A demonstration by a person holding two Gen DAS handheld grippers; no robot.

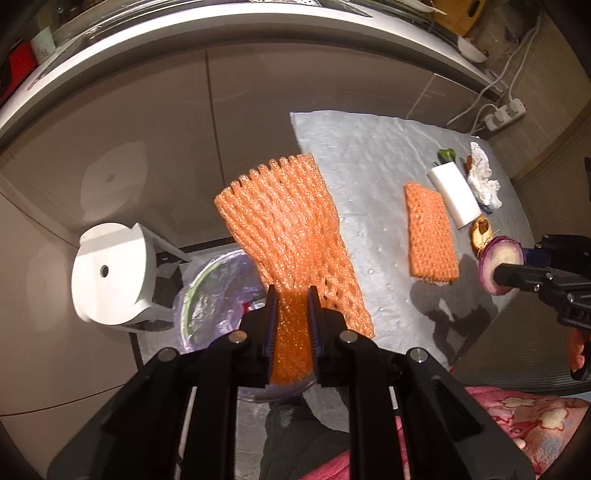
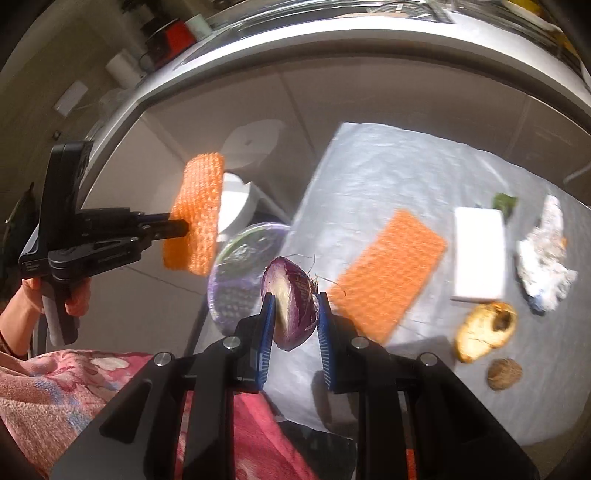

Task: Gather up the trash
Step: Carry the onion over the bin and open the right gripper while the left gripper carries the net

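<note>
A home kitchen: counter edge [image 1: 221,26], cabinet doors [image 1: 147,110], power strip [image 1: 506,114].

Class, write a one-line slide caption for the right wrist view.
Right gripper clamps a red onion half while the left gripper carries orange foam netting.

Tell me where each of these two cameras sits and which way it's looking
Left wrist: on the left gripper, looking down its fingers at the held orange foam net above the lined bin; a hand shows at right.
Right wrist: on the right gripper, looking down at the held red onion half; a hand shows at left.
Shared: the grey sheet, the net, the onion, the white block.
</note>
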